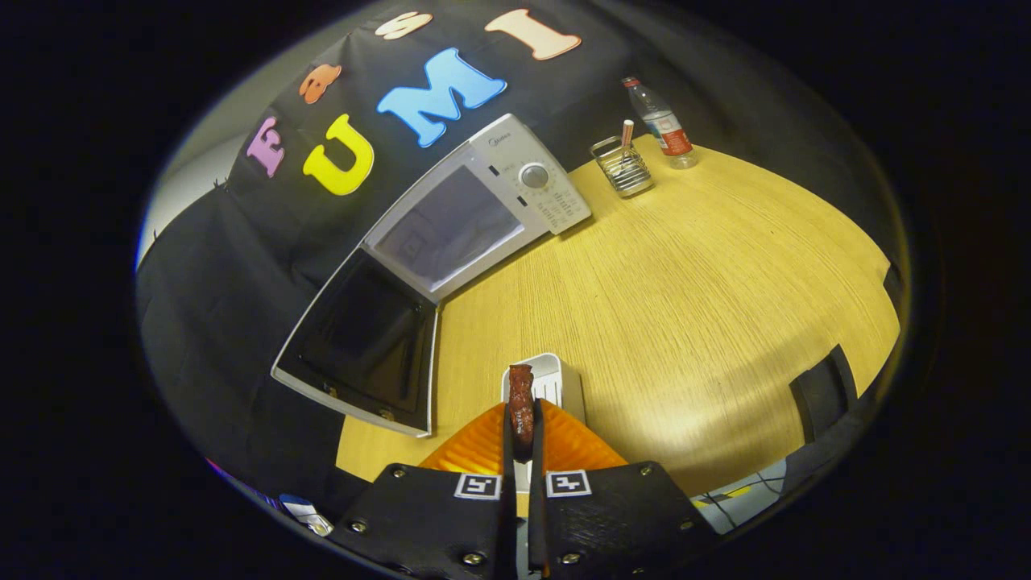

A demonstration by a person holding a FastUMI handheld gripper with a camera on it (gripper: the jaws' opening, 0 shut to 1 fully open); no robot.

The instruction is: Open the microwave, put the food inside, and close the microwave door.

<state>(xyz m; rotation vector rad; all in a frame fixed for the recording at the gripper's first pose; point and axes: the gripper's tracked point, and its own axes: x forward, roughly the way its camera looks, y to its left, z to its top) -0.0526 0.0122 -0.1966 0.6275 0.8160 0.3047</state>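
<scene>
With its door (pixel 366 346) already swung wide, the microwave (pixel 483 213) stands at the far left of the table (pixel 685 306), and the cavity (pixel 447 229) faces the gripper (pixel 522 427), so the opening step looks done and the loading step is in hand. The gripper's fingers are pressed nearly together and pinch the food (pixel 521 403), a dark reddish-brown strip that stands upright between them with its top poking out beyond the tips. Holding it by its lower part leaves the free end leading, which should let it go into the cavity first. Just beyond the fingers and under the food sits a white tray (pixel 556 379); whether the food touches it I cannot tell, but it seems lifted clear of it.

The open door lies to the near left of the cavity, hinged on that side, so the straightest path in is from the right of the door, forward and left across bare table. The door panel is the thing to avoid brushing on the way. At the far edge of the table, right of the microwave and well apart from the route, stand a wire holder (pixel 622 167) and a bottle (pixel 660 125); they play no part. Closing the door remains to be done.
</scene>
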